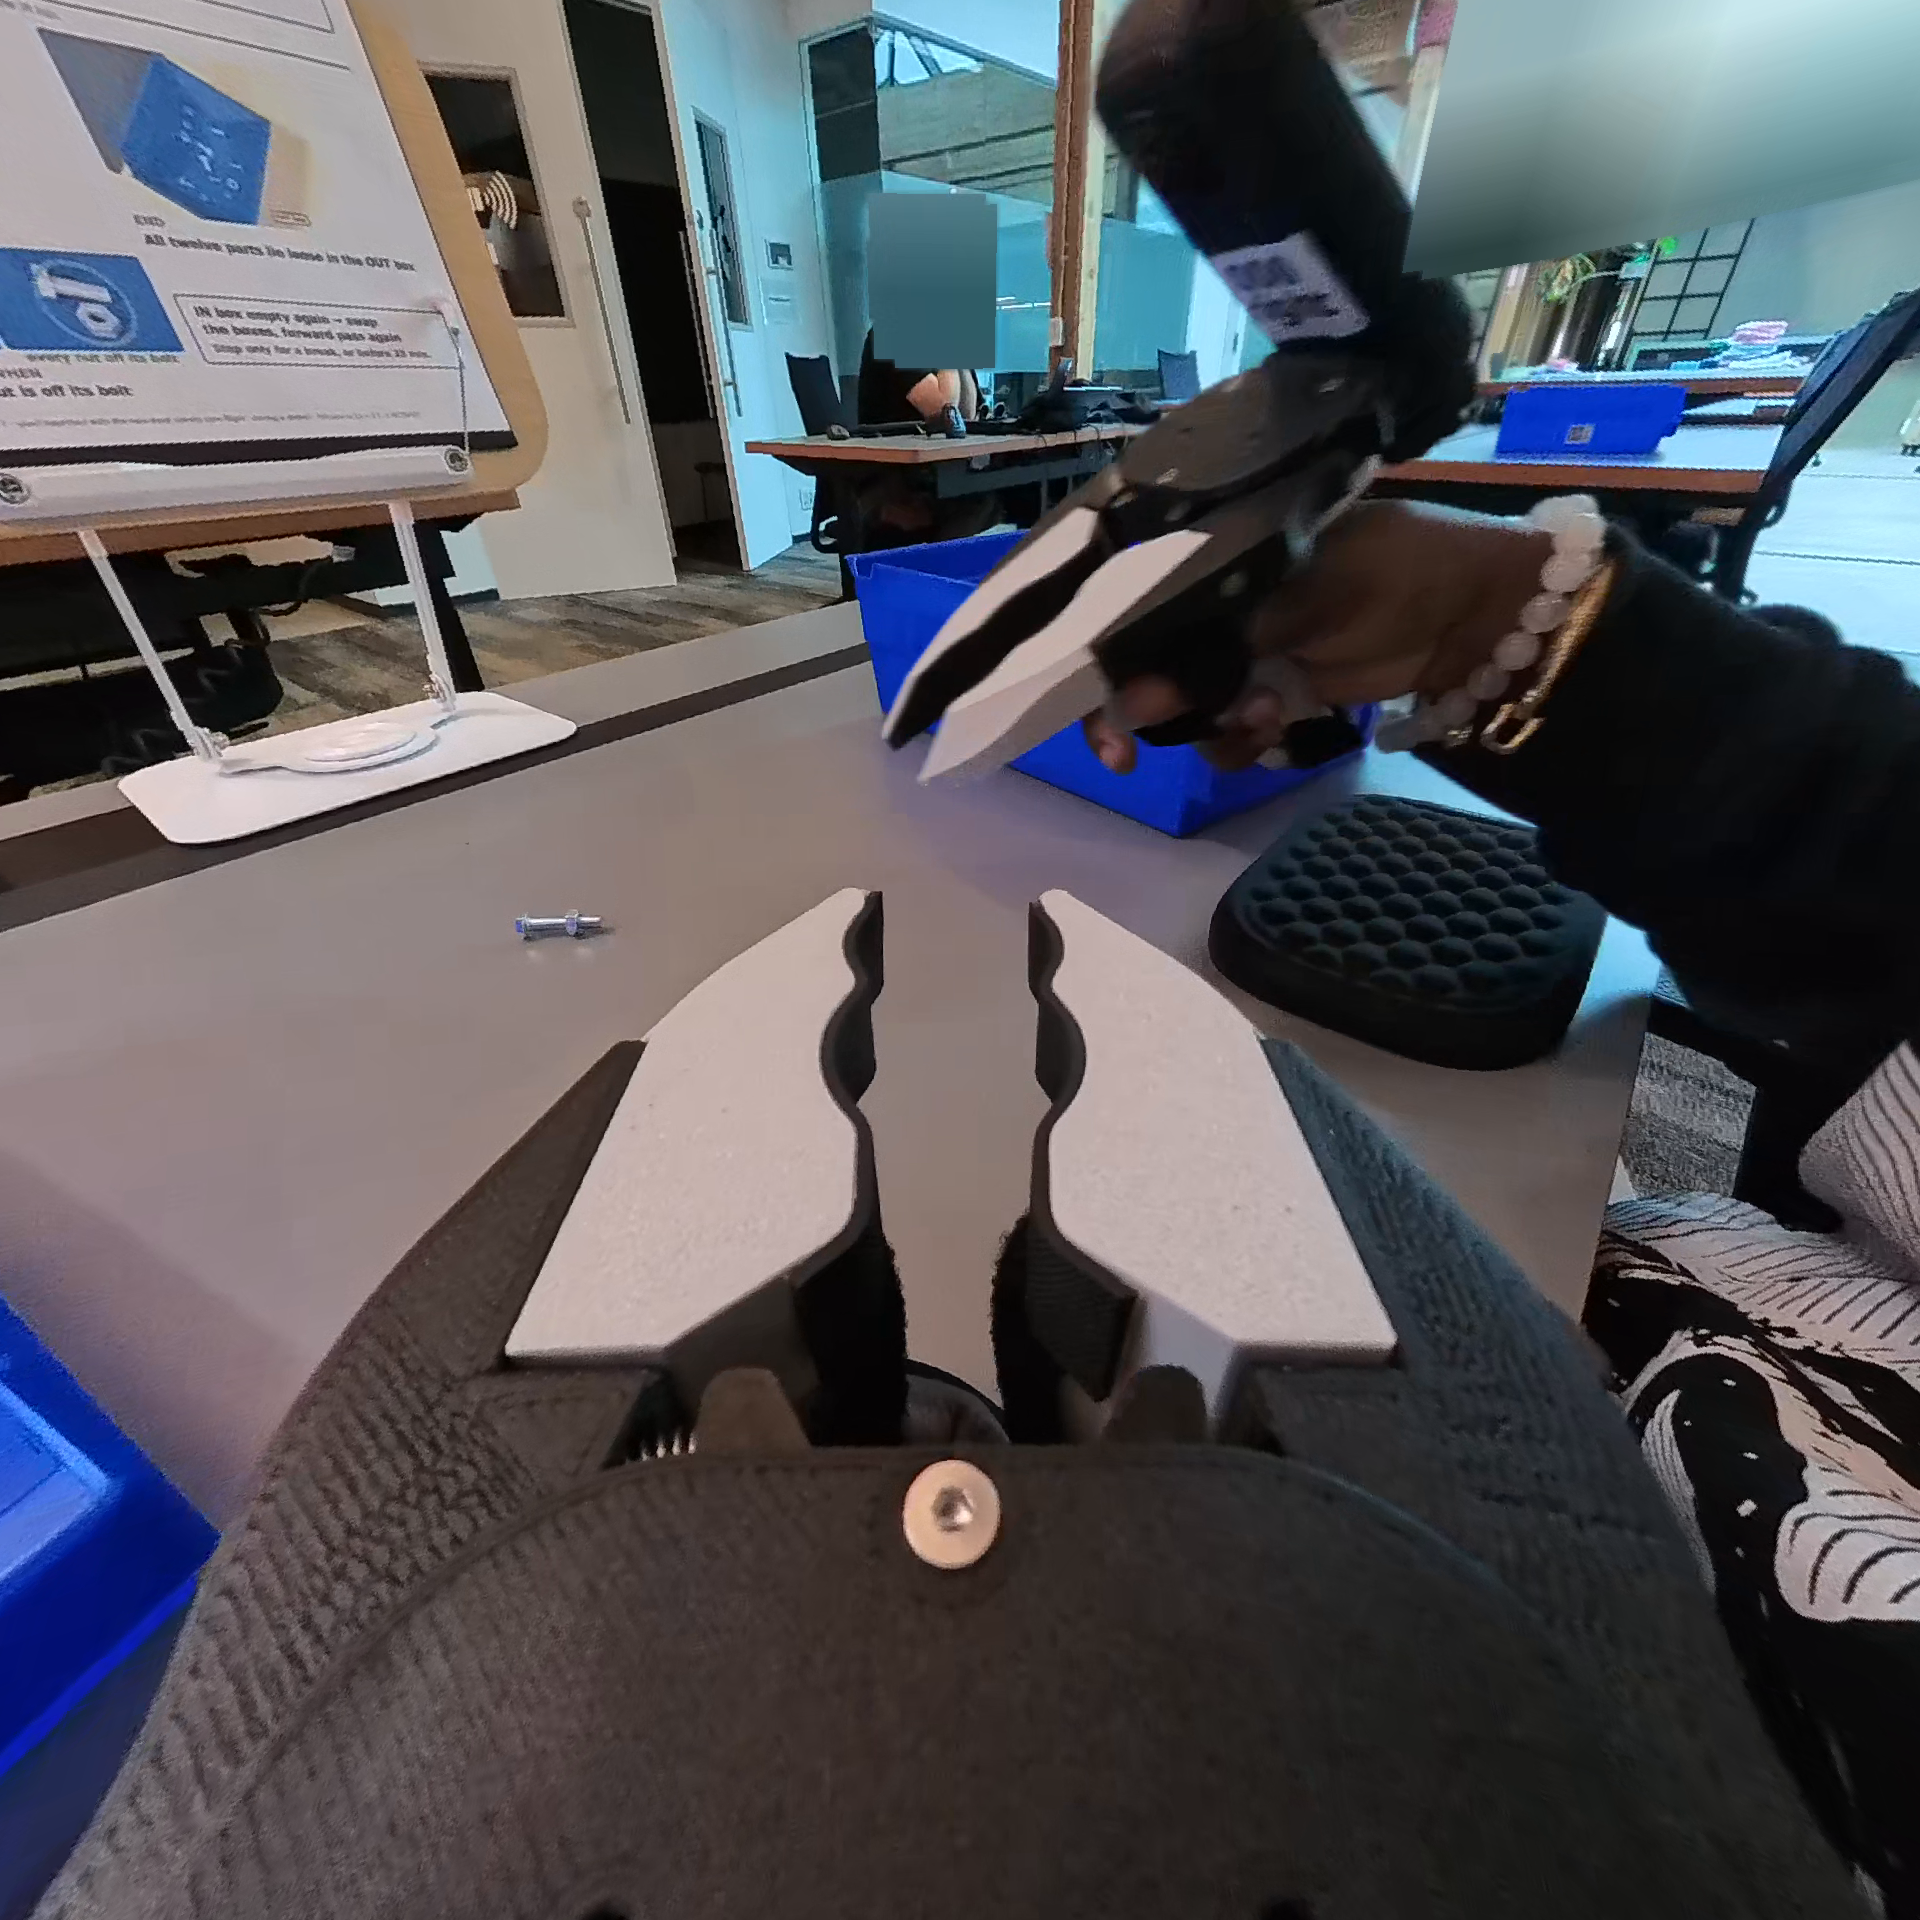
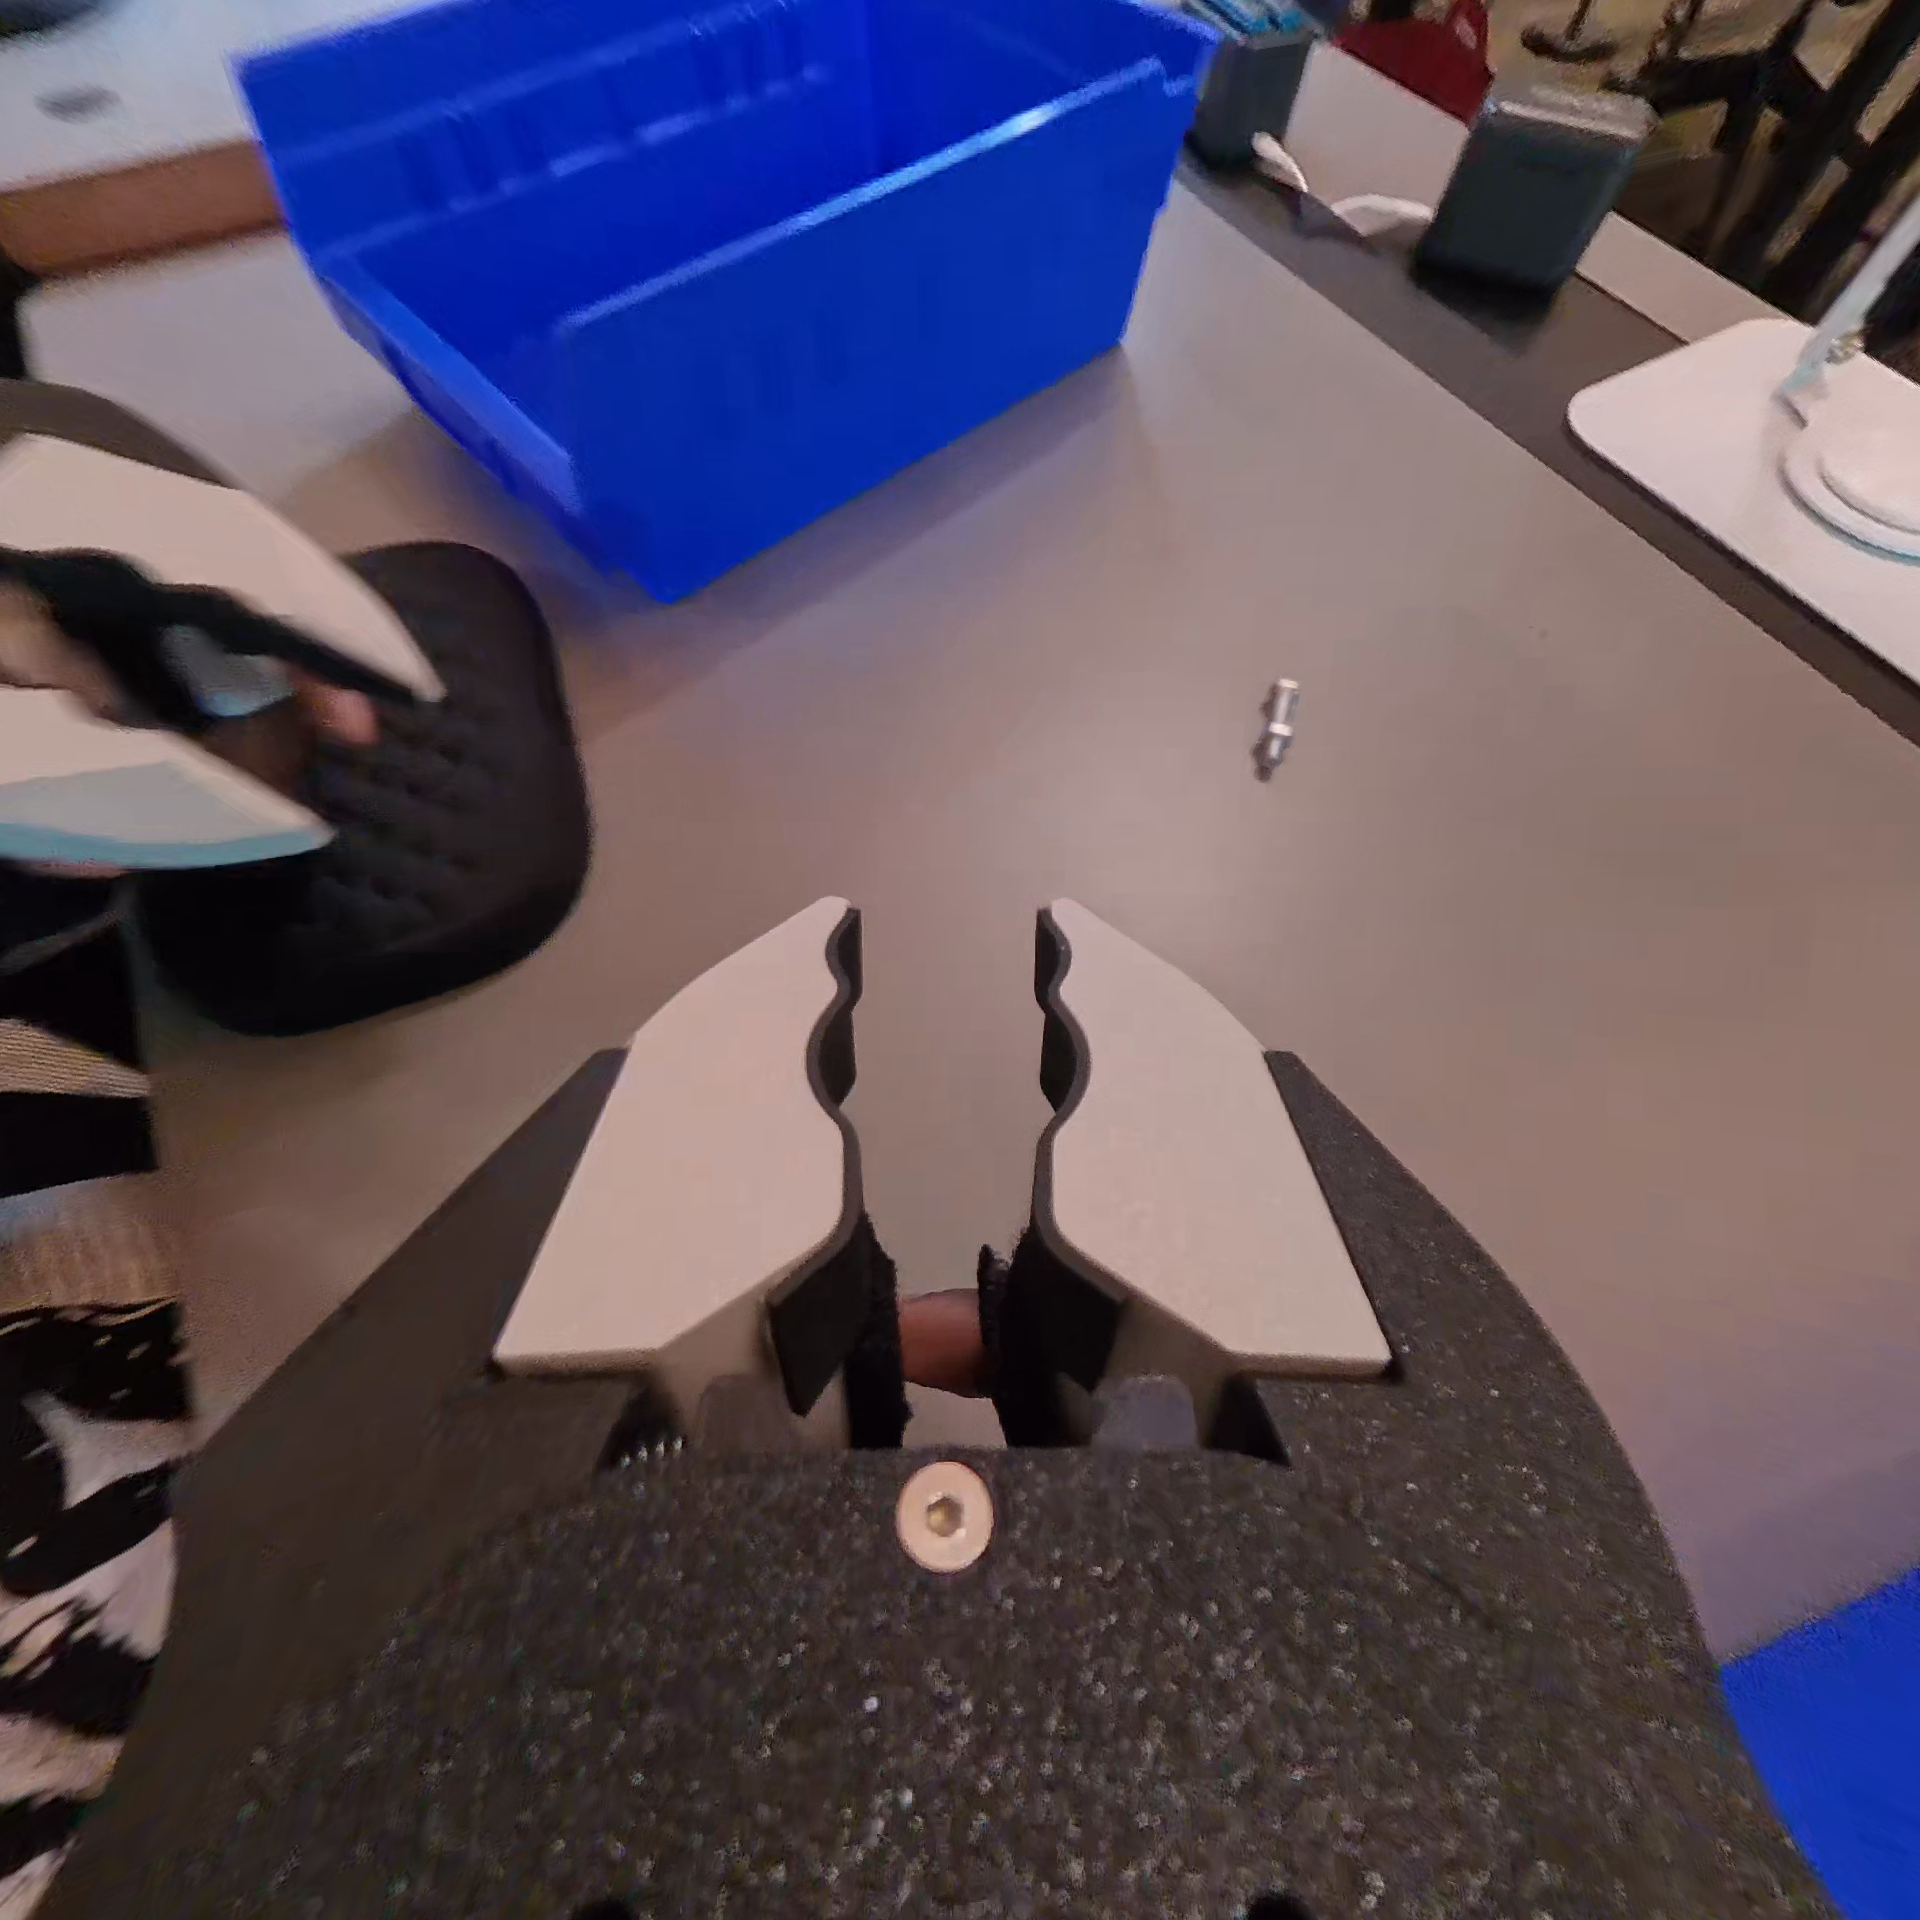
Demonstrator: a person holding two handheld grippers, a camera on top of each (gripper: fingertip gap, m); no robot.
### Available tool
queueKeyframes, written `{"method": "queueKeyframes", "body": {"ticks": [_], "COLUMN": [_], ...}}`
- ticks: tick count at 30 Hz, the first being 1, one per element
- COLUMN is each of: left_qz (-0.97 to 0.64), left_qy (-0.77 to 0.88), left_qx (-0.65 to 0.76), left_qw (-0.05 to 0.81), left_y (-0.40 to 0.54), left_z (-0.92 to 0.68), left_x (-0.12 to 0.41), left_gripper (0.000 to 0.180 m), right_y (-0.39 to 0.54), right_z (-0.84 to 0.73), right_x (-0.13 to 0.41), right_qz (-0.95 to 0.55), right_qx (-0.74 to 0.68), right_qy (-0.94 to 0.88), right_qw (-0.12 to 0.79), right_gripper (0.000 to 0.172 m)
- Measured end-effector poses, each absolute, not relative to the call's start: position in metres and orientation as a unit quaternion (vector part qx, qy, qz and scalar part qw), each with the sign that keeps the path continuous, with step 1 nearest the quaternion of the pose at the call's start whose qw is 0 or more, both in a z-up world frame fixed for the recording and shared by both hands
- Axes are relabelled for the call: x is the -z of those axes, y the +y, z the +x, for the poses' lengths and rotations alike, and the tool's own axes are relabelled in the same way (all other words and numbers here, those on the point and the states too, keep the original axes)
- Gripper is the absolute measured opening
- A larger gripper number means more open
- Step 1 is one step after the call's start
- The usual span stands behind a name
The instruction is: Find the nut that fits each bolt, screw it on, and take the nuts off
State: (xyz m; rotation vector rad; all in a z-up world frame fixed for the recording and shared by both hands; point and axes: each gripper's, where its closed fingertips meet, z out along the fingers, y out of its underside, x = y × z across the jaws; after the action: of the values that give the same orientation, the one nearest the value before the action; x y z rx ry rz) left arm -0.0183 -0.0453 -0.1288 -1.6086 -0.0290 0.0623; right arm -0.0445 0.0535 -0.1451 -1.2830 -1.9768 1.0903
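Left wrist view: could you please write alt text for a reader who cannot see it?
An open, empty hand-held gripper points across a grey table, where a small bolt with a nut on it lies to its left. The other hand-held gripper hangs above a blue bin and black pad.

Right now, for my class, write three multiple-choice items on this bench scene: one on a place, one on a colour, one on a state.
1. Where is the bolt with its nut?
A. in the bin
B. on the grey table
C. on the black pad

2. What colour is the bin?
A. red
B. green
C. blue

3. How is the left gripper?
A. open, nothing held
B. shut on the bolt
C. shut on a nut

Answers: 1 B, it lies on bare tabletop; 2 C, its walls are blue; 3 A, only table shows between its fingers.
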Motion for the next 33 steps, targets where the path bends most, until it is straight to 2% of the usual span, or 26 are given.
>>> {"method": "queueKeyframes", "body": {"ticks": [7, 16, 29, 33], "left_qz": [-0.714, -0.709, -0.701, -0.702], "left_qy": [-0.014, -0.016, -0.024, -0.024], "left_qx": [-0.026, -0.021, -0.006, -0.007], "left_qw": [0.7, 0.705, 0.712, 0.712], "left_y": [-0.047, -0.048, -0.05, -0.05], "left_z": [-0.019, -0.019, -0.021, -0.021], "left_x": [0.128, 0.128, 0.126, 0.126], "left_gripper": [0.027, 0.027, 0.027, 0.028], "right_y": [0.088, 0.115, 0.111, 0.111], "right_z": [-0.117, -0.184, -0.192, -0.191], "right_x": [0.186, 0.228, 0.239, 0.24], "right_qz": [-0.52, -0.551, -0.534, -0.531], "right_qx": [-0.303, -0.325, -0.323, -0.323], "right_qy": [-0.746, -0.723, -0.736, -0.738], "right_qw": [0.286, 0.262, 0.262, 0.262], "right_gripper": [0.028, 0.02, 0.018, 0.008]}}
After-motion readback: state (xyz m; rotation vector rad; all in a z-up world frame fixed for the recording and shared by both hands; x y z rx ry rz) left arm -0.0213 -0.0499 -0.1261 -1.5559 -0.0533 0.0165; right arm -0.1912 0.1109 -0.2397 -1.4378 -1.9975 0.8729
